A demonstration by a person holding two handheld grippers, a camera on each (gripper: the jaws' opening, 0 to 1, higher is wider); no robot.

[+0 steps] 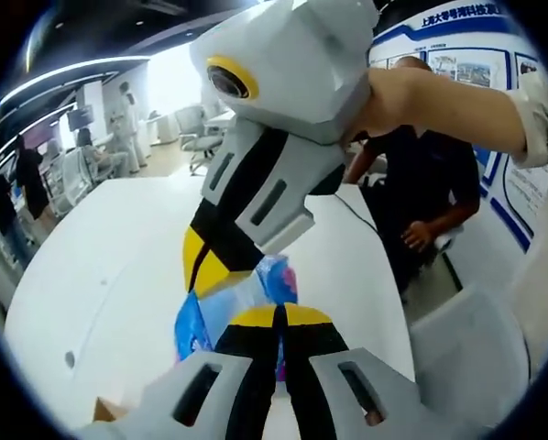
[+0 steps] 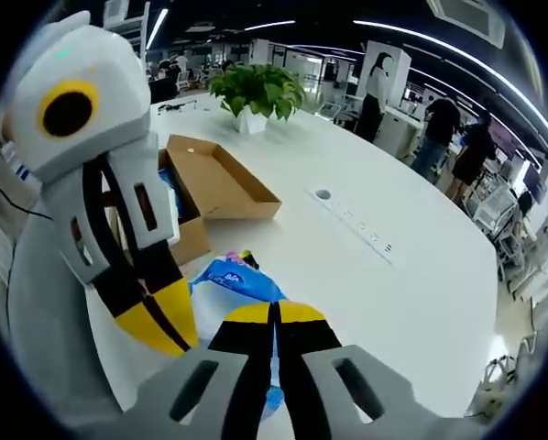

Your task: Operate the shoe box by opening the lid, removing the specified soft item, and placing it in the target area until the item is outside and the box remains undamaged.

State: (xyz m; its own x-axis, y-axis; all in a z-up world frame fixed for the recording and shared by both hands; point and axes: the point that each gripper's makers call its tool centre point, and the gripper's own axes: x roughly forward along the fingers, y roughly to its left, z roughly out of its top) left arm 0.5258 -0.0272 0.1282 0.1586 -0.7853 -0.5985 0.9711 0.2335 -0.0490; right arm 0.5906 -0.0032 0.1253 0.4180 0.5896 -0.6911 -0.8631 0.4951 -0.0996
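Your left gripper (image 1: 280, 316) has its jaws pressed together on the blue soft pack (image 1: 226, 307), and your right gripper (image 2: 274, 313) is likewise clamped on that blue soft pack (image 2: 237, 277) from the other side. Each tool shows in the other's view: the right one (image 1: 210, 266) descends from above, the left one (image 2: 159, 325) comes in from the left. You hold the pack out of the box, above the white table (image 2: 375, 284). Just beyond it the brown cardboard shoe box (image 2: 187, 220) sits with its lid (image 2: 221, 179) folded open. Farther back a potted plant (image 2: 256, 92) stands on the table, with people (image 2: 443, 128) behind.
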